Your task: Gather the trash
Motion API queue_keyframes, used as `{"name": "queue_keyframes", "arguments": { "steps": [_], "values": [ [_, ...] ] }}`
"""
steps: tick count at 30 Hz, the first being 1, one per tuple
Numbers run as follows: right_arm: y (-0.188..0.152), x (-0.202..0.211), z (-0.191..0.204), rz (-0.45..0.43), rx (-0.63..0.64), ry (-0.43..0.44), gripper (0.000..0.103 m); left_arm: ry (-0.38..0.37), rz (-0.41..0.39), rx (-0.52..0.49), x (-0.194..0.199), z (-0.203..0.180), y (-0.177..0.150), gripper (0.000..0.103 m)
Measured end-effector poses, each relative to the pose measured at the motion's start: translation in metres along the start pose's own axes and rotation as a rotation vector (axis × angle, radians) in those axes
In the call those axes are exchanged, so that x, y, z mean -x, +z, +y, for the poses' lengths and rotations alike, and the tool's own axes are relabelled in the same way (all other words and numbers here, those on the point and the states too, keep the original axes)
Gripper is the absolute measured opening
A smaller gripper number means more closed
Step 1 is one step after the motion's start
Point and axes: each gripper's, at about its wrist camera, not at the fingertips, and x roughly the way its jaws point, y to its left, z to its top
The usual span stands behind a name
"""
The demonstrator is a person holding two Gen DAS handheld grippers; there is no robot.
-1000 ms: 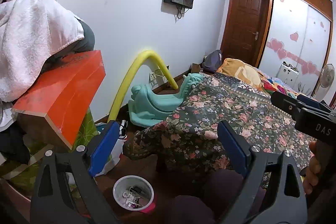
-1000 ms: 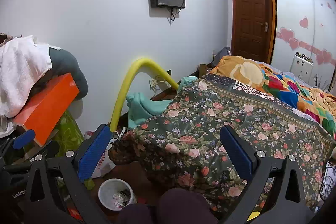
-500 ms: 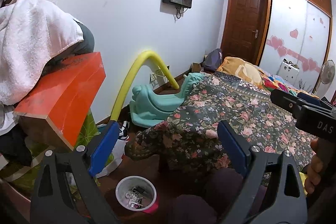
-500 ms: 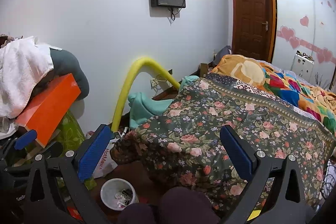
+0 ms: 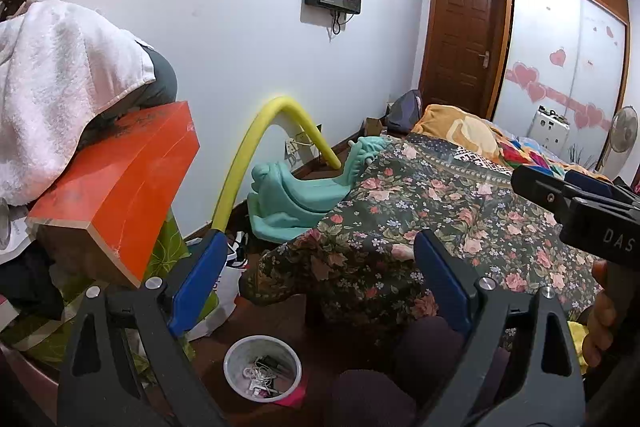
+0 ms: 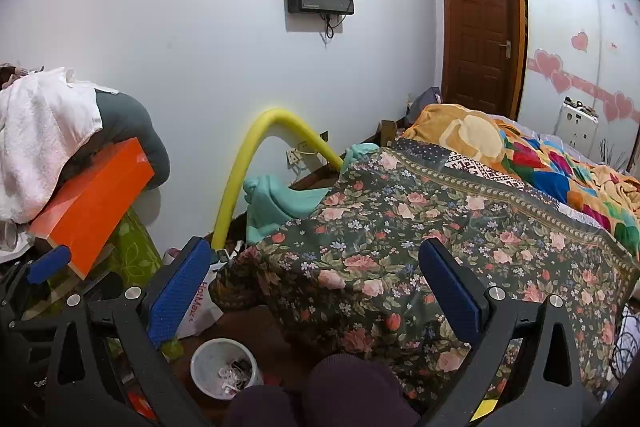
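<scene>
A small white bin [image 5: 262,367] stands on the dark floor by the bed's foot, with scraps of paper, wire and small bits inside; it also shows in the right wrist view as the bin [image 6: 224,367]. My left gripper [image 5: 318,279] hangs above it, open, with nothing between its blue pads. My right gripper [image 6: 314,291] is open too and empty, held over the floral bedspread's [image 6: 400,247] corner. A white plastic bag [image 6: 200,307] lies on the floor left of the bin. A pink scrap [image 5: 294,397] pokes out beneath the bin.
An orange box [image 5: 120,195] under a white towel [image 5: 52,83] juts out on the left. A yellow foam tube [image 5: 256,143] and teal plastic toy [image 5: 288,199] lean by the wall. The person's dark knee [image 5: 360,395] is at bottom centre. A wooden door [image 5: 460,39] is behind.
Both views have drifted slightly; the bin sits a little further right in the left wrist view. Both grippers have stayed open and empty.
</scene>
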Motion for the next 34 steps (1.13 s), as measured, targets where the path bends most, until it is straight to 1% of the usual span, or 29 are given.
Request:
{"name": "queue_keyframes", "arguments": {
  "steps": [5, 8, 17, 22, 29, 34],
  "values": [
    [-0.001, 0.001, -0.002, 0.001, 0.003, -0.001, 0.103, 0.003, 0.009, -0.01, -0.002, -0.003, -0.002, 0.095],
    [-0.001, 0.001, -0.005, 0.005, 0.0, 0.005, 0.103, 0.006, 0.012, -0.007, -0.003, -0.003, -0.002, 0.099],
    [0.001, -0.001, -0.01, 0.012, -0.011, 0.01, 0.103, -0.002, 0.009, -0.006, -0.004, -0.002, -0.001, 0.099],
    [0.001, -0.001, -0.01, 0.003, -0.003, 0.008, 0.103, -0.01, 0.025, -0.035, -0.006, -0.007, -0.002, 0.099],
    [0.002, 0.001, -0.011, -0.012, 0.015, 0.01, 0.103, -0.001, 0.019, -0.055, -0.004, -0.014, -0.004, 0.099],
    [0.002, 0.0, -0.013, -0.01, 0.017, 0.014, 0.103, 0.006, 0.03, -0.06, -0.007, -0.017, -0.002, 0.099]
  ]
}}
